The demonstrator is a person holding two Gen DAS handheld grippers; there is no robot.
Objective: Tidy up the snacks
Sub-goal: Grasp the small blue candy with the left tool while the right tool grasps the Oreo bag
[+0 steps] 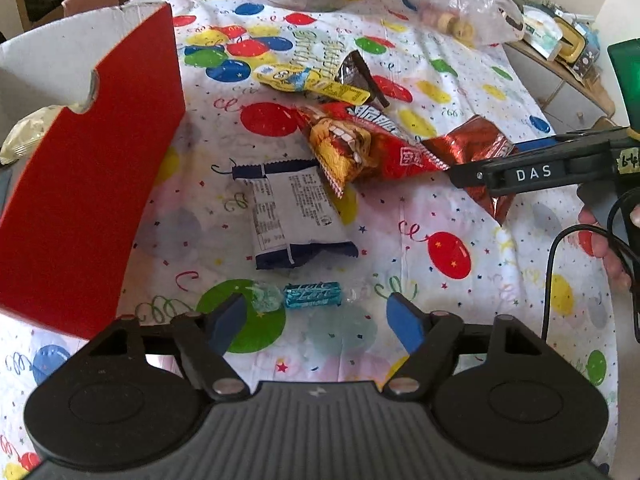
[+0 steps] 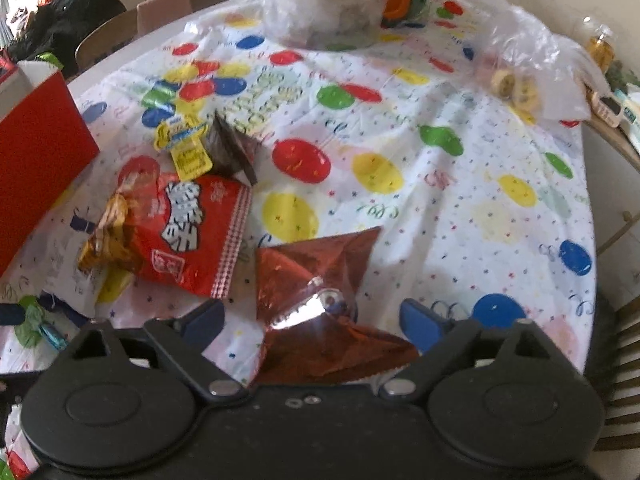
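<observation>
My left gripper is open just above a small blue candy on the balloon-print tablecloth. A white and navy packet lies beyond it, then a red snack bag, a yellow packet and a dark brown packet. My right gripper is open around a shiny red foil packet, fingers apart on either side of it; it also shows in the left wrist view. The red snack bag lies left of it.
A red cardboard box stands open at the left. Clear plastic bags and another bag sit at the far side. A shelf with items is at the right. Chairs stand behind the table.
</observation>
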